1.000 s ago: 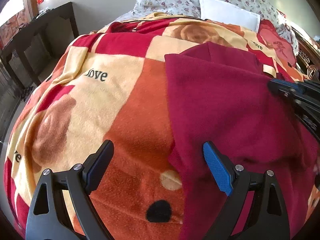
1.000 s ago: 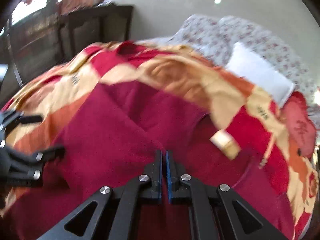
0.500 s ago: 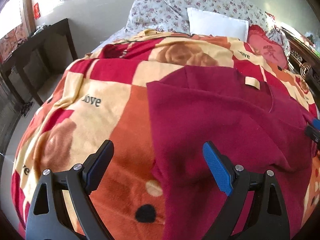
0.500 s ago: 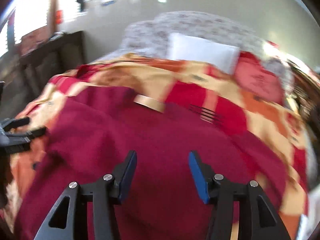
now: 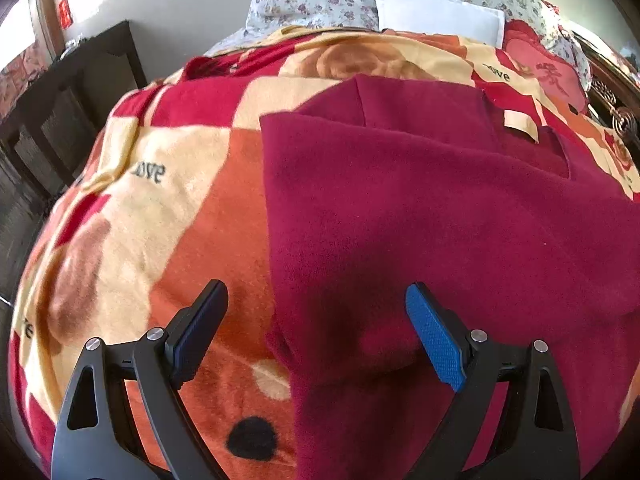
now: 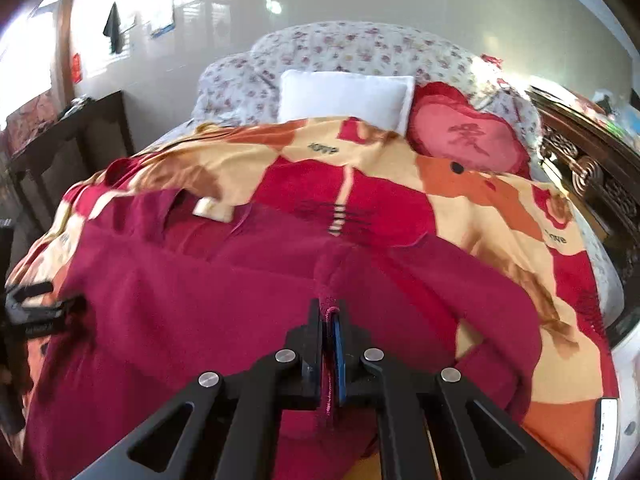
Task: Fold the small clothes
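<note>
Left cam: my left tongs [image 5: 316, 328] are wide apart, nothing in them, hovering over the near edge of the maroon shirt [image 5: 440, 216] spread on the blanket [image 5: 168, 208]. Right cam: my right tongs [image 6: 329, 312] are pinched together on a ridge of shirt fabric, pillow [image 6: 344, 96] beyond.

Dark red fleece garment [image 5: 440, 220], perhaps a sweater, spread flat across bed, tan neck label [image 6: 212, 209] showing, near edge bunched.
</note>
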Action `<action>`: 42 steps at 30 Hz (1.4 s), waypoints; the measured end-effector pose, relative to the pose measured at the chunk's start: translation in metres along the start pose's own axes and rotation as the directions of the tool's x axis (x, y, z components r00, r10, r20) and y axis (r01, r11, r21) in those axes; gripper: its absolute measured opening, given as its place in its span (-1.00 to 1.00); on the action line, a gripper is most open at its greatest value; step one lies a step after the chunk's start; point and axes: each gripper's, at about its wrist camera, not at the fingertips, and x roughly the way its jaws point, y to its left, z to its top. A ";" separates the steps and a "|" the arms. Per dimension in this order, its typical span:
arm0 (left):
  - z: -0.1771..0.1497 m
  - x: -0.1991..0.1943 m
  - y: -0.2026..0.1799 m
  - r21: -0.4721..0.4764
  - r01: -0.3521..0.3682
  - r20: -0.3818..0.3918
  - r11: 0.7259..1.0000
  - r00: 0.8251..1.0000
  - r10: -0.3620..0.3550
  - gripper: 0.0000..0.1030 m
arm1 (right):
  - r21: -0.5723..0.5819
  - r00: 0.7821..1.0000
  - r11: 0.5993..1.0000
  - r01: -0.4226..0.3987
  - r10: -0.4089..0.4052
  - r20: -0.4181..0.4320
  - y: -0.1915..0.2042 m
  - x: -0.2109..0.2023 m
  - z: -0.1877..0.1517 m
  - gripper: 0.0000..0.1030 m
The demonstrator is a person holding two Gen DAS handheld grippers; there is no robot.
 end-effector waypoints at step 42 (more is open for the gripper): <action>0.004 -0.009 0.002 -0.022 0.132 -0.023 0.991 0.991 -0.133 0.76 | 0.134 0.989 0.985 -0.109 0.121 -0.089 0.004 0.003 -0.034 -0.45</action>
